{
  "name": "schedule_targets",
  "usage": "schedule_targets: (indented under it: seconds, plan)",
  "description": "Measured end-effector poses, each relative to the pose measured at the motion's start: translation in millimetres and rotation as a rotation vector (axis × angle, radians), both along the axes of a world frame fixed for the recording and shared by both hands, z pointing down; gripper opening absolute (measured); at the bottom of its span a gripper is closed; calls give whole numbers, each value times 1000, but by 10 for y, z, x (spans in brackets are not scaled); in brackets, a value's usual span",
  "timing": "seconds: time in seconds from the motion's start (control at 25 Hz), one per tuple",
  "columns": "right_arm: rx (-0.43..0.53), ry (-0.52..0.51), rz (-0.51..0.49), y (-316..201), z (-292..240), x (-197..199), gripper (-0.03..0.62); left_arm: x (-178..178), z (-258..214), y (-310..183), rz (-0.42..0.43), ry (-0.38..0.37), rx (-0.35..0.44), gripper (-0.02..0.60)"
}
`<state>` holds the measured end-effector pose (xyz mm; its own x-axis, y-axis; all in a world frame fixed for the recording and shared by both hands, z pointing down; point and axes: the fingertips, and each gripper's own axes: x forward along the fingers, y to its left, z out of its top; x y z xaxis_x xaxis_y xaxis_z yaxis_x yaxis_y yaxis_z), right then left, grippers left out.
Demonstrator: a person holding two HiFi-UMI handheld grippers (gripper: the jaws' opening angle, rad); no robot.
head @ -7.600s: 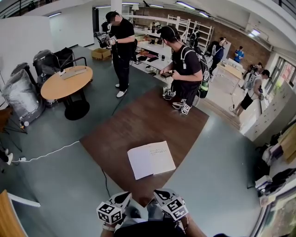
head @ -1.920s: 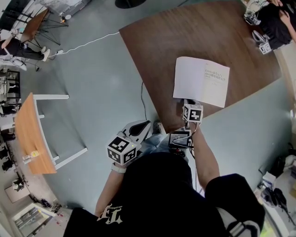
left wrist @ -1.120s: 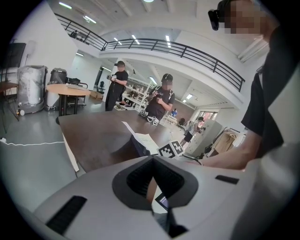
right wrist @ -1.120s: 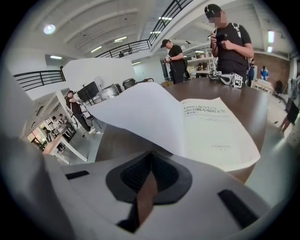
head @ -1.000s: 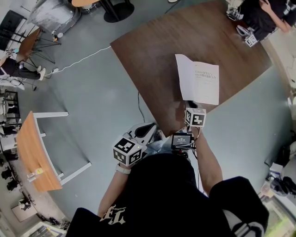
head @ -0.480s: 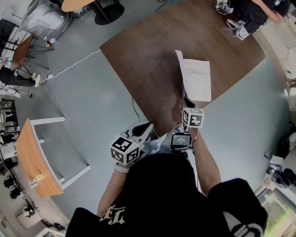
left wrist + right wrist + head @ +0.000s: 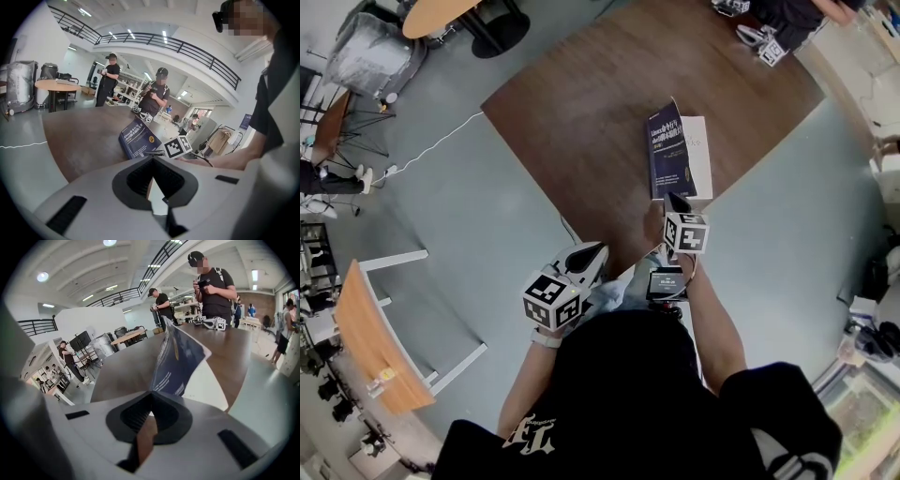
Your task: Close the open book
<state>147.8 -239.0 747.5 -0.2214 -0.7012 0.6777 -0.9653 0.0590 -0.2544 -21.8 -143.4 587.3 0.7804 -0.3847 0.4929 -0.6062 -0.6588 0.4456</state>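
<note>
The book (image 7: pixel 667 155) lies on a brown floor panel (image 7: pixel 591 94). Its blue cover stands lifted, tilted over the white pages (image 7: pixel 699 150) on the right. My right gripper (image 7: pixel 674 201) is at the book's near edge, shut on the bottom edge of the blue cover (image 7: pixel 180 359), which rises straight from the closed tips (image 7: pixel 152 393). My left gripper (image 7: pixel 594 252) hangs back near my body, shut and holding nothing. Along its closed tips (image 7: pixel 152 158), the left gripper view shows the blue cover (image 7: pixel 138 140) and the right gripper's marker cube (image 7: pixel 178 146).
A person (image 7: pixel 787 11) with grippers (image 7: pixel 766 45) stands at the panel's far corner; two people (image 7: pixel 213 284) show beyond the book. A round table (image 7: pixel 441 14) stands far left, a wooden table with white legs (image 7: pixel 366 337) at left. A white cable (image 7: pixel 431 145) crosses the grey floor.
The book lay open and flat; its left half has swung up and rightward, so the blue cover now faces me. The right gripper stayed at the near edge. The left gripper barely moved.
</note>
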Motion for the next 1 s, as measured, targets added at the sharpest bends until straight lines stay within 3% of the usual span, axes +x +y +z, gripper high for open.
schedule_targets:
  seconds: [0.52,1.0]
  plan:
    - [-45,4,48,-36,129,585,-8,409,197,-343,27,-22,-1,3]
    - [-110,15,80,-70,289,1024,-8,918,464,-729,114,-70,-2,3]
